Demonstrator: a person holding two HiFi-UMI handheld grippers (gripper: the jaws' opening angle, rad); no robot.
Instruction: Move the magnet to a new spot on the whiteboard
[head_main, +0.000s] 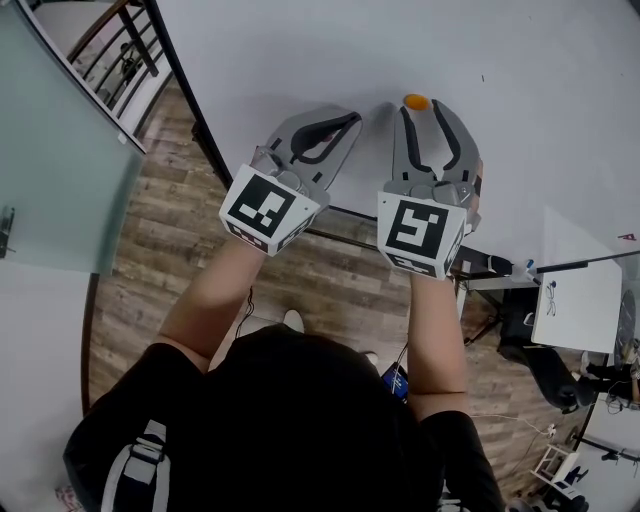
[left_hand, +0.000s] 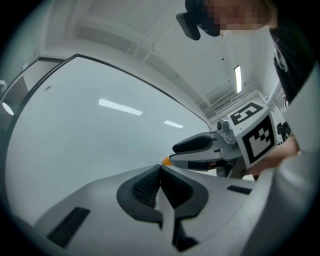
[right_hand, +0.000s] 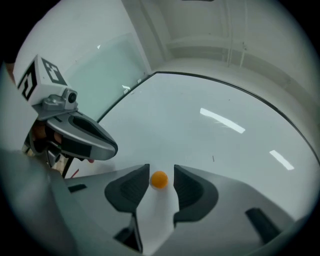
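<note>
Now, at my far left a frosted glass panel (head_main: 50, 170) is standing beside the whiteboard (head_main: 330, 50), with wood-plank floor (head_main: 170, 240) showing below the board's dark frame. I am holding both claws up side by side, each pointing at the board.

My left claw (head_main: 343, 122) is keeping its jaws pressed together, pad against pad, and it is gripping nothing. Its own view is showing the closed tips (left_hand: 160, 169) against the pale board (left_hand: 90, 140).

Just to the right, my right claw (head_main: 421, 112) is standing with its jaws wide apart. The small orange magnet (head_main: 416, 101) is sitting on the whiteboard right between the two tips. In the right gripper view the magnet (right_hand: 159, 180) is lying in the gap of that claw (right_hand: 161, 171), and a sliver of white is showing on each side, so neither pad is pressing on it. The left claw (right_hand: 85, 137) is hanging just beside it.
</note>
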